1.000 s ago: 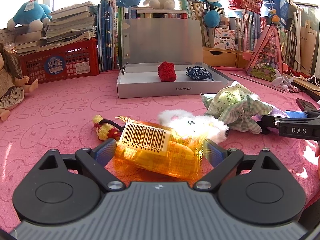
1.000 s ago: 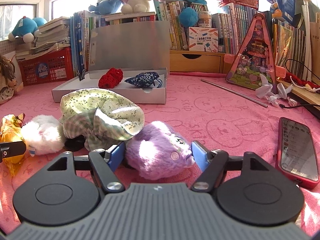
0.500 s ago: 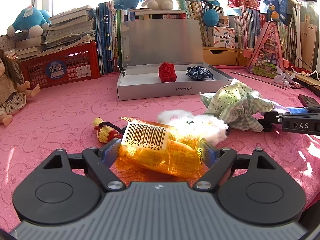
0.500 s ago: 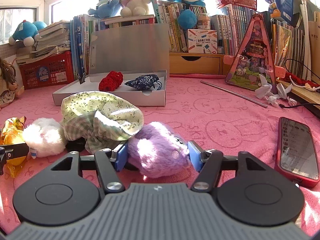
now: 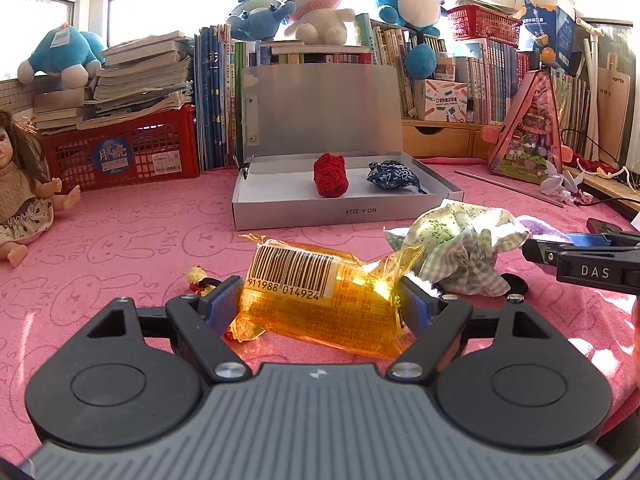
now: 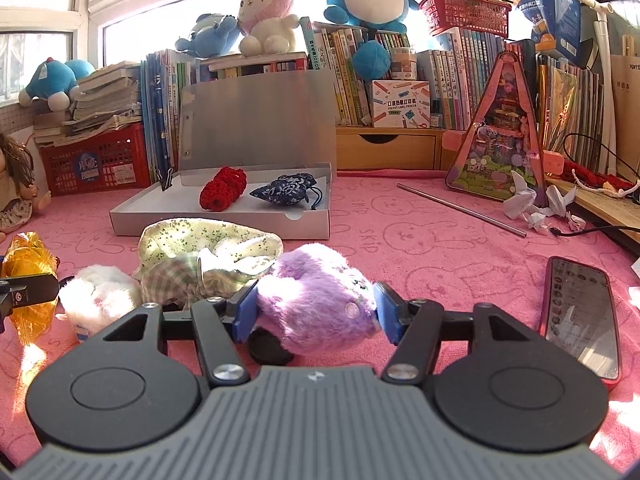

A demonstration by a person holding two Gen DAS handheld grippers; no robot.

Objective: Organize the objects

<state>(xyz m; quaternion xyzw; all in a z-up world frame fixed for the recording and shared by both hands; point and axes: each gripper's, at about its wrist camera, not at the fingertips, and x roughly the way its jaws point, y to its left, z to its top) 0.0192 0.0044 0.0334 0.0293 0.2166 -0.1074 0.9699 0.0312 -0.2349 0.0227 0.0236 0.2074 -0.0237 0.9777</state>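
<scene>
My left gripper [image 5: 320, 300] is shut on an orange cellophane packet [image 5: 320, 300] with a barcode label and holds it just above the pink cloth. My right gripper [image 6: 314, 308] is shut on a purple fluffy toy [image 6: 316, 300], raised slightly off the cloth. An open grey box [image 5: 344, 210] lies ahead with a red knitted roll [image 5: 330, 176] and a blue patterned pouch [image 5: 392, 176] inside. A green-checked cloth bundle [image 6: 208, 256] and a white fluffy toy [image 6: 100, 300] lie on the cloth between the grippers.
A red-cased phone [image 6: 580, 312] lies at the right. A small yellow-red knitted trinket [image 5: 196, 278] sits left of the packet. A doll [image 5: 20, 196] sits far left. A red basket [image 5: 120, 156], books and plush toys line the back. A metal rod [image 6: 460, 208] lies right of the box.
Both grippers closed on their objects and lifted them. The packet rose and now hides the white toy in the left view; the purple toy came up off the cloth.
</scene>
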